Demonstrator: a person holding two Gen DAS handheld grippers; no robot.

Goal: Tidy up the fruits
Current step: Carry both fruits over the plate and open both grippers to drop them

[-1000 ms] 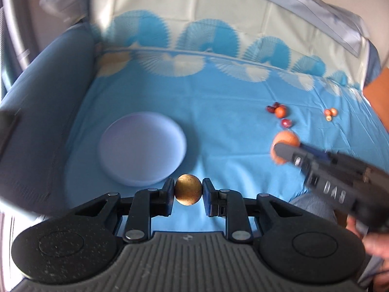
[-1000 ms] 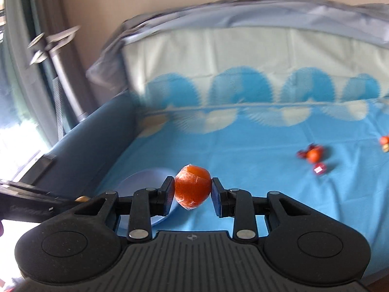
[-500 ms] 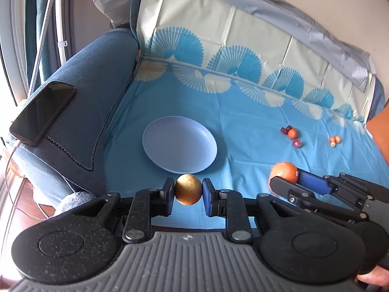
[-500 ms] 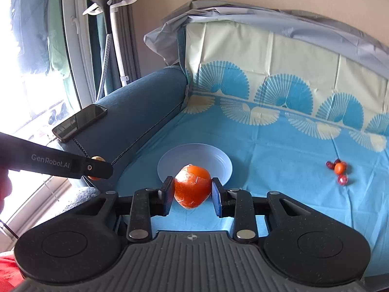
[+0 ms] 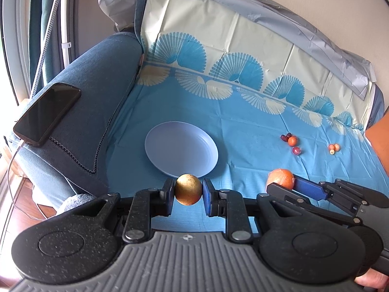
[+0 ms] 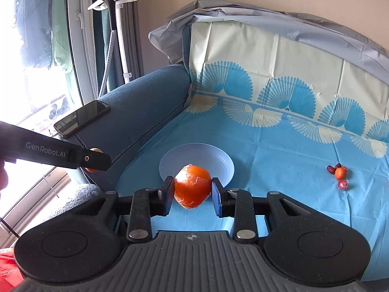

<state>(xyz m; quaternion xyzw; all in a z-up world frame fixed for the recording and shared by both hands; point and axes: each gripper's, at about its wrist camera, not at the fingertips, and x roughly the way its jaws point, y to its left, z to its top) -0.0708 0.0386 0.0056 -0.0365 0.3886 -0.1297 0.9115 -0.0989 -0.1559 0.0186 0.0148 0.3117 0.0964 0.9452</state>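
My left gripper (image 5: pixel 188 193) is shut on a small golden-brown round fruit (image 5: pixel 188 192), held in the air near the front rim of a pale lavender plate (image 5: pixel 181 149). My right gripper (image 6: pixel 192 189) is shut on an orange wrapped in clear film (image 6: pixel 192 189), also held above the near side of the plate (image 6: pixel 197 163). The plate has nothing in it. The right gripper with its orange (image 5: pixel 279 178) shows at lower right in the left wrist view. The left gripper (image 6: pixel 93 158) shows at left in the right wrist view.
The plate lies on a blue patterned cloth (image 5: pixel 243 131) over a sofa. Small red and orange fruits (image 5: pixel 291 142) lie to the right, with a second small cluster (image 5: pixel 333 148) farther right. A black phone (image 5: pixel 47 113) rests on the blue armrest at left.
Both grippers have pulled back and up from the cloth with their fruits still held. The plate now looks smaller and farther away, and the armrest and phone have come into view.
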